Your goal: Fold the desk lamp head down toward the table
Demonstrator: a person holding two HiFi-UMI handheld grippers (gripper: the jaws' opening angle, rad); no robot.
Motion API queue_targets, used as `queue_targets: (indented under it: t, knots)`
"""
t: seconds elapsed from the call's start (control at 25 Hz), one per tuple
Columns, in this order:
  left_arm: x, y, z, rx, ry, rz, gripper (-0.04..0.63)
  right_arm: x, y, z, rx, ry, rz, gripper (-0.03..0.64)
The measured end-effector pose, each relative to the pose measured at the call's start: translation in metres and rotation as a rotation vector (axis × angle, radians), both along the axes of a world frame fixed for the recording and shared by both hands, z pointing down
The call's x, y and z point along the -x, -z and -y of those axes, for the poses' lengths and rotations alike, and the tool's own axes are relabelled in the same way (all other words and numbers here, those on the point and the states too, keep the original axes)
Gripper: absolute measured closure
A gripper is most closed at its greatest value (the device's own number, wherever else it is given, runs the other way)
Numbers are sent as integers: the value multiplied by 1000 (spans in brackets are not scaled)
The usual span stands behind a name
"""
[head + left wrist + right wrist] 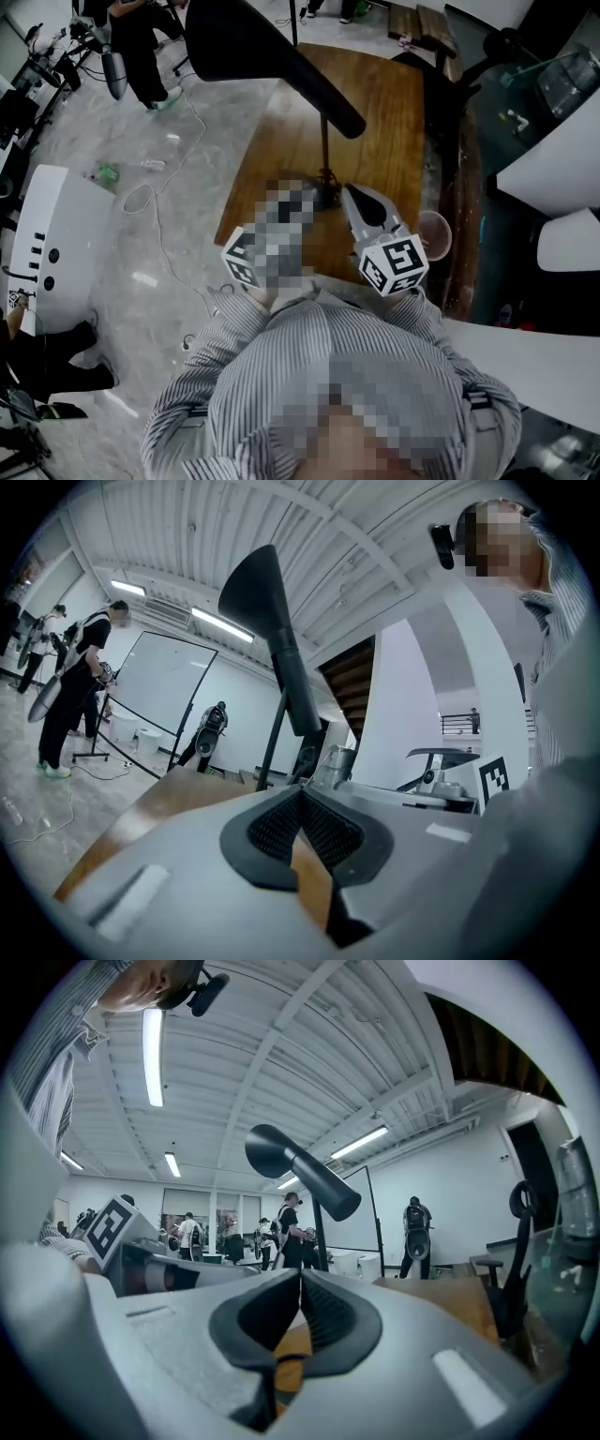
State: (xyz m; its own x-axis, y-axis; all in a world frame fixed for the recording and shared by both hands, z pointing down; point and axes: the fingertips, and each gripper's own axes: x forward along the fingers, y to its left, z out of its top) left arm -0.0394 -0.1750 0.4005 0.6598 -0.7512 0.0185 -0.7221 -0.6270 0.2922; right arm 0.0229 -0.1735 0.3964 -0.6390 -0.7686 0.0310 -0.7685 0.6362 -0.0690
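A black desk lamp stands on the wooden table (384, 112). Its long cone-shaped head (258, 47) is raised high on a thin pole (325, 141), above the base (325, 195). Both grippers are held level over the table's near edge and point at the lamp. My left gripper (307, 197), partly under a mosaic patch, is just left of the base. My right gripper (354, 199) is just right of it. In the left gripper view the jaws (302, 797) are shut and empty, with the lamp head (258, 583) above. My right gripper (300, 1283) is also shut and empty below the lamp head (295, 1171).
A pinkish cup (434, 234) sits at the table's right edge beside my right gripper. A white machine (52, 244) and a cable (155, 202) are on the floor to the left. People (286, 1232) stand beyond the table. A black chair (516, 1260) is at the right.
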Motion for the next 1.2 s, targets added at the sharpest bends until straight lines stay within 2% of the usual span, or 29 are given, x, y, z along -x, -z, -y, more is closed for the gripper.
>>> queue_targets:
  t: [0.24, 0.68, 0.84, 1.0, 1.2]
  knots:
    - [2, -5, 39, 15, -49, 14, 589, 8, -1, 37, -1, -31, -2, 615]
    - [-13, -21, 65, 33, -40, 19, 584, 0, -14, 54, 27, -14, -54, 609]
    - [-18, -25, 75, 39, -31, 43, 547, -5, -12, 60, 33, 3, -74, 598]
    - [-21, -37, 82, 55, -2, 79, 466, -9, -13, 61, 42, 9, -94, 574]
    - [-26, -37, 96, 42, -1, 109, 434, -8, -9, 61, 37, 24, -114, 545]
